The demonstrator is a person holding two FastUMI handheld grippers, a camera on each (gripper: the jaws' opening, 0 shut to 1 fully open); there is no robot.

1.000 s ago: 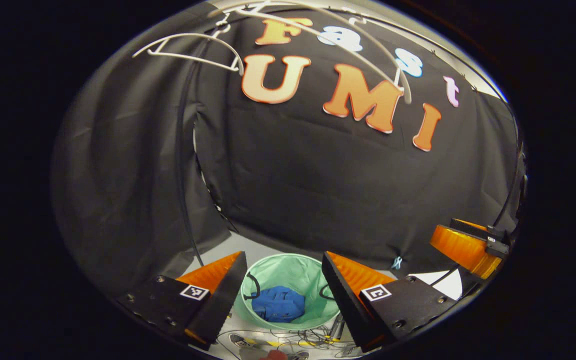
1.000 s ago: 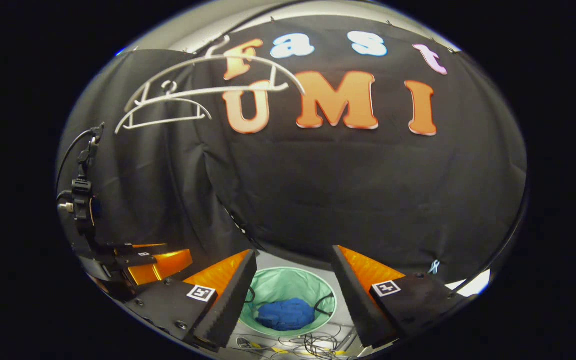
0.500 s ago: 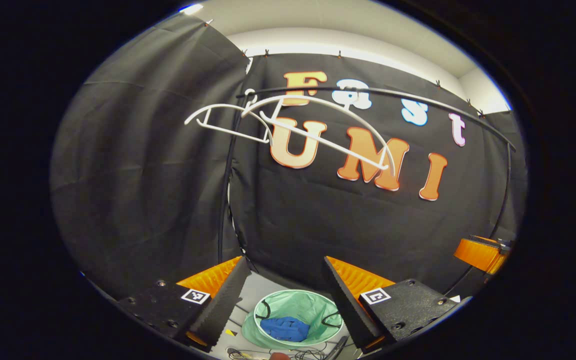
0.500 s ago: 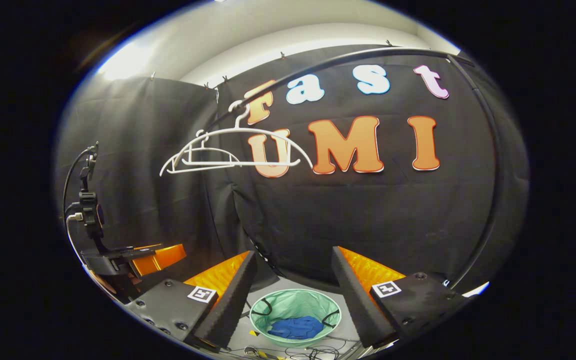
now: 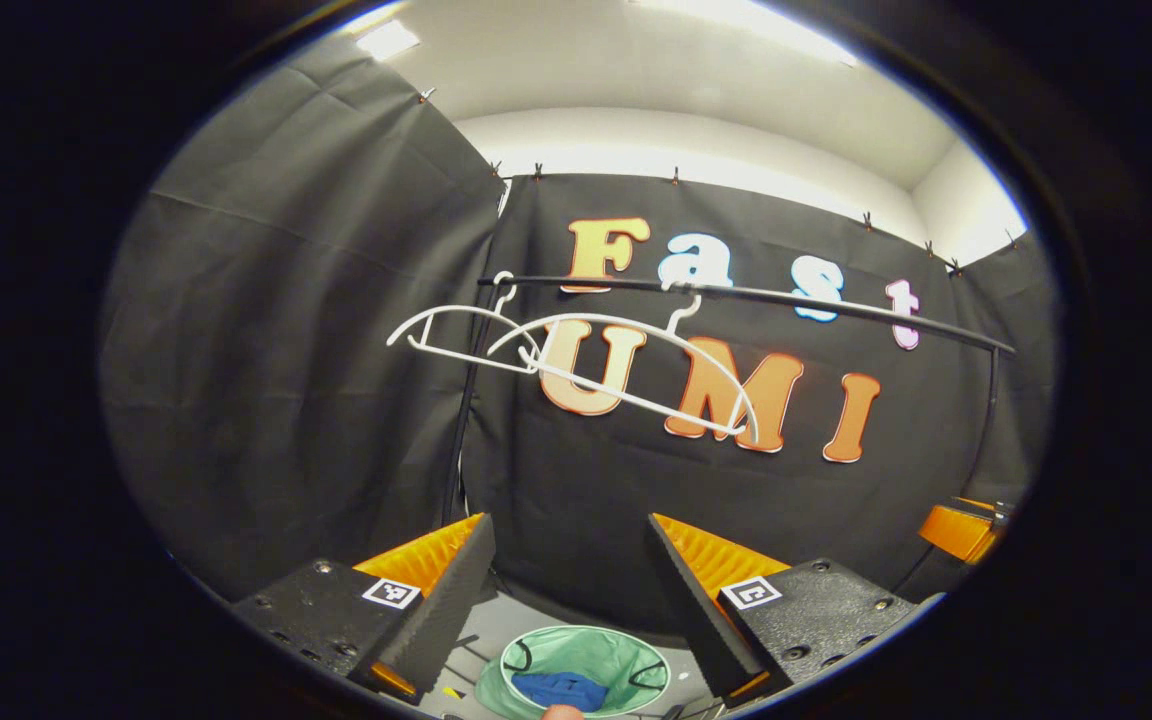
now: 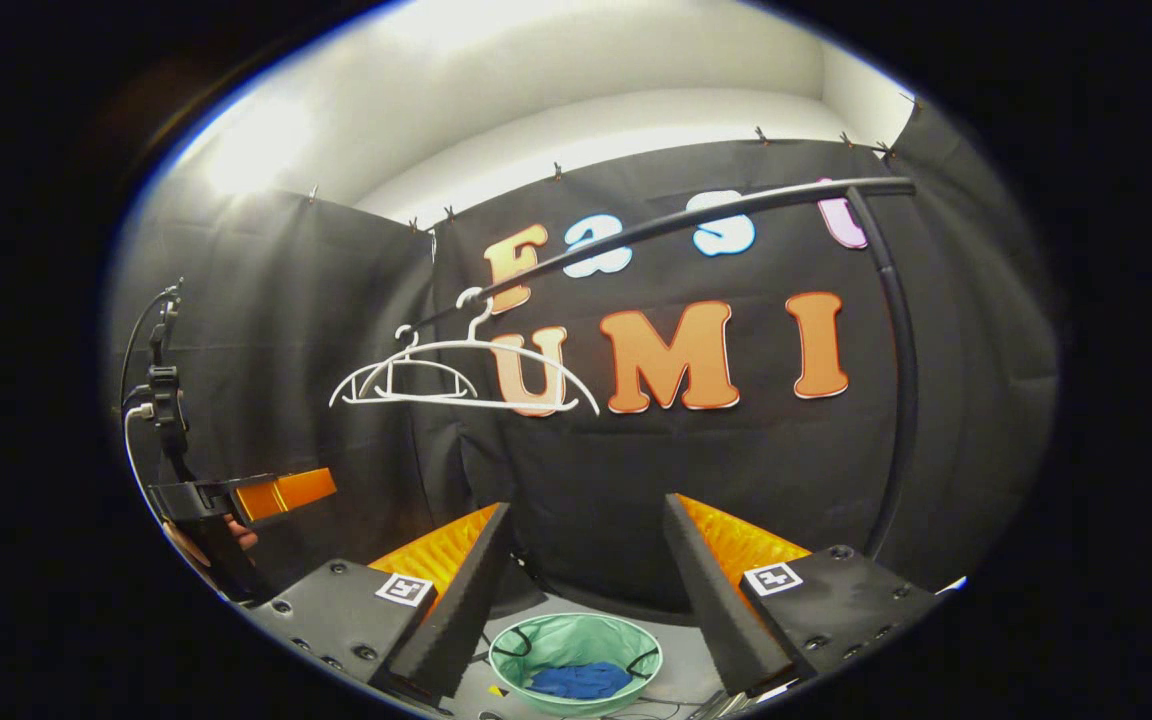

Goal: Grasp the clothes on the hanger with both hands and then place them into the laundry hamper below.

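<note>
Your left gripper (image 5: 566, 590) and right gripper (image 6: 586, 590) both gape wide, empty. The crumpled blue garment (image 6: 581, 680) already lies in the round green mesh hamper (image 6: 576, 640); both white plastic hangers (image 5: 626, 370) hang bare, so simply hold clear.

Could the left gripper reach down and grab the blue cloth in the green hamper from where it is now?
Probably yes. The left gripper is open, the hamper sits below with its top open, and nothing lies over the blue cloth. It would need to come down a good way first.
</note>
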